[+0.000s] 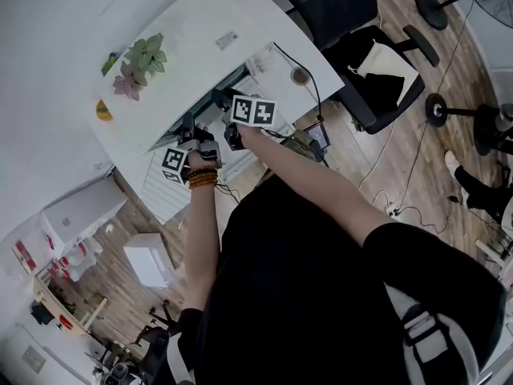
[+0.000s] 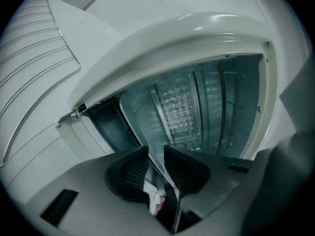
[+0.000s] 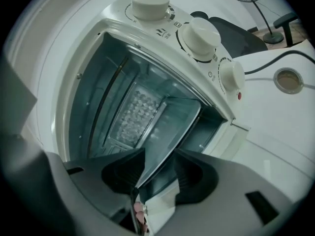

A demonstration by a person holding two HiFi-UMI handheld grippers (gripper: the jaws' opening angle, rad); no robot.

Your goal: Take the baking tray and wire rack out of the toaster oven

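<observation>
Shiny metal baking tray [image 3: 172,127], glossy cream toaster oven [image 2: 172,38], thin metal wire rack [image 2: 34,58]

White toaster oven [image 3: 177,26], silvery baking tray [image 3: 170,132]

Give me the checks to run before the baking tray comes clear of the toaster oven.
1. Left claw on the baking tray: ok, the tray's edge sits between its pads.
2. Right claw on the tray: ok, the rim runs between its pads.
3. Toaster oven mouth open: ok, nothing stands in front of the cavity.
4. Wire rack out of the way: ok, it lies outside the oven on the white tabletop.
5. Tray's far end free of the oven: cannot tell.
</observation>
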